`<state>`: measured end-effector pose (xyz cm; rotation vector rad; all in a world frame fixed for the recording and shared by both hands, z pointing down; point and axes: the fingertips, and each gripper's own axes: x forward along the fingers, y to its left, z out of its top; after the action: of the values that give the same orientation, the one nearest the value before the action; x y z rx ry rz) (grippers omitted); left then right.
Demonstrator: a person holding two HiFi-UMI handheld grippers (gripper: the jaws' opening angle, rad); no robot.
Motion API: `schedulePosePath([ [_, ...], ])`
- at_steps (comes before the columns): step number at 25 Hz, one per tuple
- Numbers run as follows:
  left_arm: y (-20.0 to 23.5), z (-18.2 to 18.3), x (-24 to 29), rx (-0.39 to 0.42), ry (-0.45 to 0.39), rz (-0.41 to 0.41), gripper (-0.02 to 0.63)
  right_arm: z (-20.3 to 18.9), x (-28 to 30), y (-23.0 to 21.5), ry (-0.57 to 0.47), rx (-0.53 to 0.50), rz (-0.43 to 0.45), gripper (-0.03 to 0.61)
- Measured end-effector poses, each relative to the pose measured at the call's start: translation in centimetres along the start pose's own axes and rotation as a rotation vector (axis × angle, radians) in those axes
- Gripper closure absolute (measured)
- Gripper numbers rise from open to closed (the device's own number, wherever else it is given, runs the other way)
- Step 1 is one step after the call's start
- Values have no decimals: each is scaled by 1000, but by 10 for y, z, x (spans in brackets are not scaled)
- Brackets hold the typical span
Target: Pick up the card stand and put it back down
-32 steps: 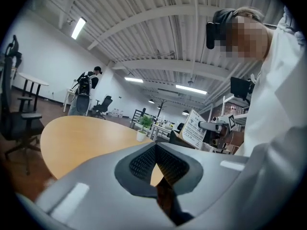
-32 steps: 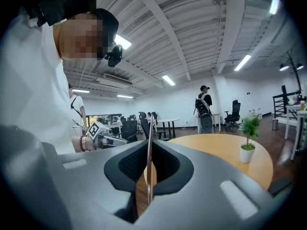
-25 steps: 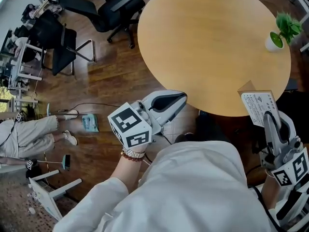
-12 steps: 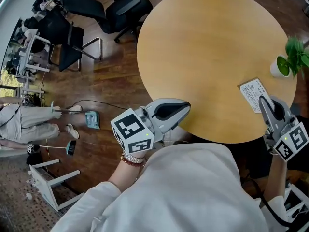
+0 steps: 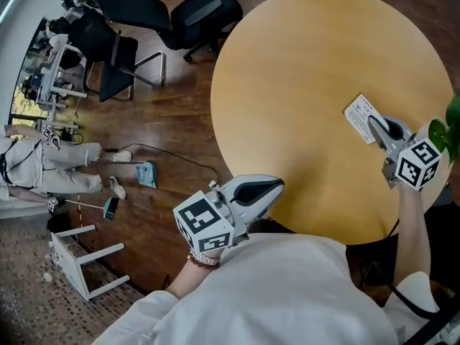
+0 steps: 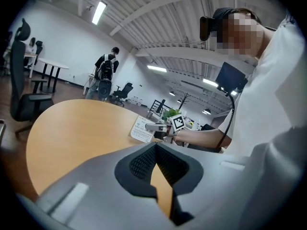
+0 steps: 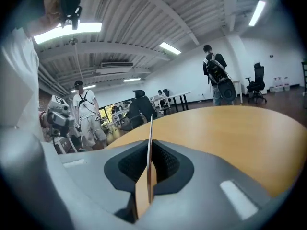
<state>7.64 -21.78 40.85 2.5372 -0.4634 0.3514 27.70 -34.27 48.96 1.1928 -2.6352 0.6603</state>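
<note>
The card stand (image 5: pixel 361 117) is a white printed card on a thin wooden base, hanging low over the right part of the round wooden table (image 5: pixel 302 85). My right gripper (image 5: pixel 375 126) is shut on it from the near right. In the right gripper view the card stand (image 7: pixel 150 143) shows edge-on, pinched between the pads of the right gripper (image 7: pixel 149 172). Whether its base touches the tabletop I cannot tell. My left gripper (image 5: pixel 277 186) hovers at the table's near left rim, shut and holding nothing. The left gripper view looks across the table at the card stand (image 6: pixel 142 130).
A small potted plant (image 5: pixel 451 124) stands right beside my right gripper at the table's right edge. Black office chairs (image 5: pixel 198 9) stand beyond the table's far left. On the floor to the left are a cable, a blue object (image 5: pixel 146 175) and a person (image 5: pixel 39 171).
My right gripper has carried the card stand from off the table's near edge forward over the tabletop, close to the plant. The left gripper has hardly moved.
</note>
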Motion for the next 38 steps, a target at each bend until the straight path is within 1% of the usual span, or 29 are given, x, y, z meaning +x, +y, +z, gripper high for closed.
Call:
schedulePosePath([
  [1,18,1,10,-12,9,6,623,-10,28,-24,18,26,-3,557],
  [2,24,2,17,-24,12,9,623,-18,45,-38,42,42,-10,557],
  [3,19,2,20,-33,10,7,623,-21,49,-44,58,50,-16,557],
  [6,-14,4,16,-54,-4,-10,623,-5,32,-39,47,38,-19,557],
  [8,-21,2,14,-81,6,1,623,3,29,-35,36,17,8,557],
  [11,-8,-14,13,-125,29,22,623,-7,48,-36,52,-28,63,557],
  [13,6,-25,13,-139,36,32,623,-15,63,-40,67,-60,81,557],
  [15,11,-28,13,-157,40,43,623,-20,70,-41,78,-72,89,557],
  [17,10,-24,15,-167,42,44,624,-22,70,-41,77,-62,93,555],
  [21,3,-22,23,-165,51,8,624,-20,69,-43,67,-71,79,549],
  [22,2,-22,24,-166,56,-1,624,-21,69,-44,70,-72,75,537],
  [25,4,-19,27,-164,64,-21,624,-20,71,-47,73,-49,60,449],
  [27,8,-17,28,-160,63,-28,624,-21,68,-53,70,-32,24,409],
  [30,2,-16,28,-135,56,-46,624,-33,46,-57,62,19,-66,370],
  [32,-10,-15,25,-109,47,-62,624,-41,16,-51,36,63,-124,364],
  [36,-26,-15,19,-57,13,-102,624,-62,-44,-34,10,107,-239,365],
  [38,-37,-12,15,-17,-9,-135,624,-61,-73,-18,-30,129,-280,368],
])
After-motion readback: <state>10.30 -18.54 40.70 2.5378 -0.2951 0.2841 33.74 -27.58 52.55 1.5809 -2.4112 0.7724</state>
